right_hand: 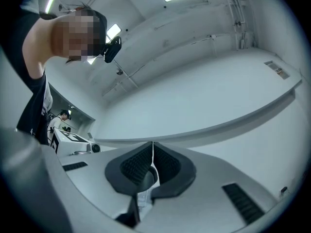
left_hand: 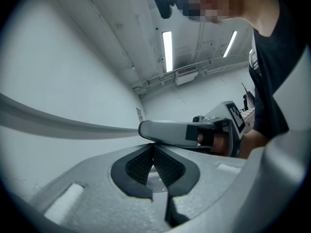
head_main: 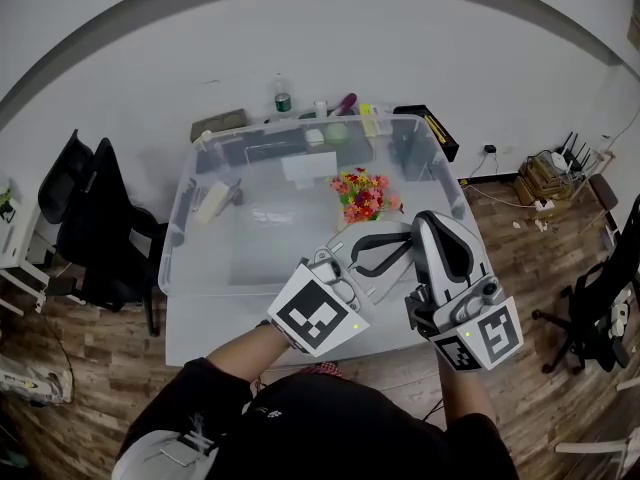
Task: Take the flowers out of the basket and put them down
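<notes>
Floor: wood planks (head_main: 90, 368) all round the table.
Table: white top (head_main: 200, 338), carrying the bin; the person stands at its near edge.
Bin: large clear plastic tub (head_main: 190, 238) taking up most of the table, open at the top.
Bin contents: the flowers in the right half, a white card (head_main: 308, 168) behind them, and a pale block (head_main: 213, 203) by the left wall, well apart from the flowers.
Chair: black (head_main: 100, 228), on the floor just left of the table.
Right gripper (right_hand: 152, 152): its pads are pressed flat together with nothing between them. It is held up over the bin's near right corner, nose tilted upward.
Left gripper (left_hand: 153, 150): clenched tight on nothing. It is raised beside the right one, which lies crosswise just past its tips.
Flowers (head_main: 362, 196): a small bunch of red, yellow and pink blooms inside the bin, right of centre, blooms facing up at the head camera. The stems are hidden beneath, so which way the long axis runs cannot be told.
In the way: both grippers hang between the person and the flowers, touching neither them nor the bin.
Behind the bin: a bottle (head_main: 283, 98) with a green cap and a black box (head_main: 435, 128) at the table's far right corner.
</notes>
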`<state>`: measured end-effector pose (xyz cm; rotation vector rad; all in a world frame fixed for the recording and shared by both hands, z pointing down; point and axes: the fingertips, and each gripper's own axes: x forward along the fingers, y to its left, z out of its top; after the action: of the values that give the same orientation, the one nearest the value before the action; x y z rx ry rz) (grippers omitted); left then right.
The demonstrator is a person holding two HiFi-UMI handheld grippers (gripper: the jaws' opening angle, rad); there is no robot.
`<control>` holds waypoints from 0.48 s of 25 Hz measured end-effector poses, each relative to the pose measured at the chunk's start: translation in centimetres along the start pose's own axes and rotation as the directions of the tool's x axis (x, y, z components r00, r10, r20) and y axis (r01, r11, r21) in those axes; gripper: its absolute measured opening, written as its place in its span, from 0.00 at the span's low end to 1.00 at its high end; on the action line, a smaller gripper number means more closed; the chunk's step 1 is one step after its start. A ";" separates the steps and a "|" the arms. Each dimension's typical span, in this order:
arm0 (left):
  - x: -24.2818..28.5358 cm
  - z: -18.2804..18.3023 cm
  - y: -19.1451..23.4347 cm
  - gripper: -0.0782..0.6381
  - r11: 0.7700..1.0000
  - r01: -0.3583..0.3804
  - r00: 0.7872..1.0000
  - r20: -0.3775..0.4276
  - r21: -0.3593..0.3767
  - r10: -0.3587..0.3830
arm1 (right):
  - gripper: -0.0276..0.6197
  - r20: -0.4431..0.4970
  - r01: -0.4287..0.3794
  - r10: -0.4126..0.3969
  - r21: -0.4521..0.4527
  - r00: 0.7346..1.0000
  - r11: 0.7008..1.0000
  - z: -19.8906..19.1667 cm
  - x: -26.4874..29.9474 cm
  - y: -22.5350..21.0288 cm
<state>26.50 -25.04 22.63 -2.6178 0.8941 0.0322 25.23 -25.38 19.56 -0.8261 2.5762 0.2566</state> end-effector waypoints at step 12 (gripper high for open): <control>1.0 0.2 4.8 0.12 0.997 -0.029 1.000 0.006 0.065 0.029 | 0.06 -0.013 -0.076 0.076 -0.071 0.997 0.995 -0.2 4.6 -1.5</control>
<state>24.51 -29.04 20.70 -2.5442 0.9158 0.0170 22.69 -28.98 17.62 -0.7569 2.6245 0.3702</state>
